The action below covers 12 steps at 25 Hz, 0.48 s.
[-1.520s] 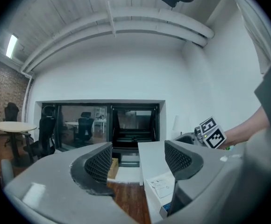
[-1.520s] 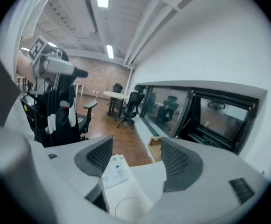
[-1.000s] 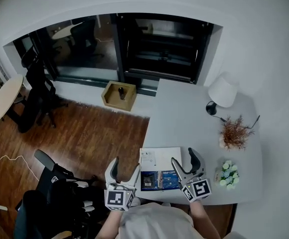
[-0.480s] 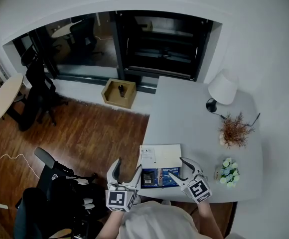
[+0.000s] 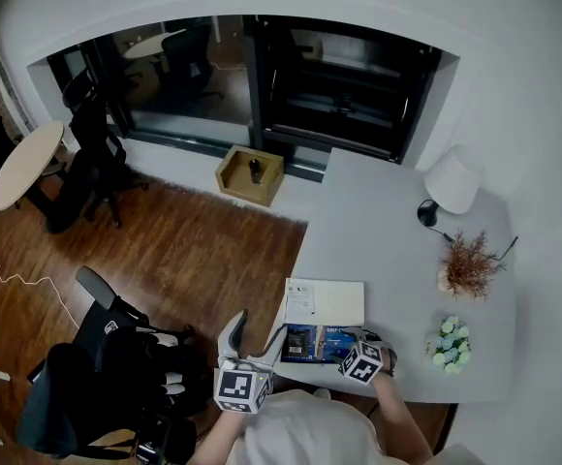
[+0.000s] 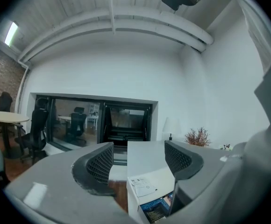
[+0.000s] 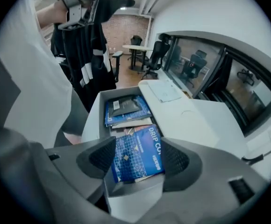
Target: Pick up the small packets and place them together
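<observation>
**A:** Right gripper [image 7: 139,158]?
**B:** Tipped down into the open box [image 7: 102,99]. Its jaws have just been closing but are parted, straddling 1 blue packet [image 7: 136,146] without pinching it. It reads "DRIP CO"; the rest is hidden.
**A:** Left gripper [image 6: 139,162]?
**B:** Released, holding nothing, left of the box, off the desk [image 5: 388,231] edge.
**A:** Room?
**B:** Bare desktop beyond the box's lid [image 5: 331,301]. A 2nd packet [image 7: 125,107] lies at the box's far end.

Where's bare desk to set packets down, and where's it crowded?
Widest free patch: desk from the white lid to the window end, left of the lamp. Narrower strip between the packet box and the flowers. Crowded: near edge around box and lid; right edge by lamp, dried plant, flowers.
</observation>
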Each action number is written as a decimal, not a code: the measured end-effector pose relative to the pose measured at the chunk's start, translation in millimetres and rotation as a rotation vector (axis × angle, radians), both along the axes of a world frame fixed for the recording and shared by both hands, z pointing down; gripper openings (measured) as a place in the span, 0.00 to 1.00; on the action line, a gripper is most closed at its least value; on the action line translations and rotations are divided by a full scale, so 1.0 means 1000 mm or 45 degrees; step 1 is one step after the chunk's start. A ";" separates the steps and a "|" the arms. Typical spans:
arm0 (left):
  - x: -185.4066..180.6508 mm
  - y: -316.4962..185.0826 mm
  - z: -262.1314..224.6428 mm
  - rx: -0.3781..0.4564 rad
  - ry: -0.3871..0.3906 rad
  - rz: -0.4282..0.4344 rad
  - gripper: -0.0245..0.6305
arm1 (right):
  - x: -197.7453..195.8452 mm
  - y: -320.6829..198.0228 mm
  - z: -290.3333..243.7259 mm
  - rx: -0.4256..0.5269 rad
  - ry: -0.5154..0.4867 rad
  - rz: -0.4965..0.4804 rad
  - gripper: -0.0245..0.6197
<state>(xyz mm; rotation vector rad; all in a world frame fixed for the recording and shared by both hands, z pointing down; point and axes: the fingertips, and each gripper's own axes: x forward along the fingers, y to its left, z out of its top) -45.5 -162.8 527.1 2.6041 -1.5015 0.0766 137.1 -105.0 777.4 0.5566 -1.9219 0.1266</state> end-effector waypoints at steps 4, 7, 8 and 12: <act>-0.007 0.003 0.002 -0.017 -0.002 -0.025 0.56 | 0.004 -0.005 0.033 -0.067 0.135 -0.096 0.49; -0.013 0.004 0.004 -0.031 0.005 -0.050 0.56 | 0.006 -0.010 0.045 -0.023 0.265 -0.176 0.48; -0.015 0.004 0.005 -0.034 0.008 -0.058 0.56 | 0.006 -0.011 0.047 -0.008 0.280 -0.177 0.48; -0.021 0.004 0.007 -0.039 0.024 -0.077 0.54 | 0.008 -0.012 0.047 -0.002 0.247 -0.113 0.44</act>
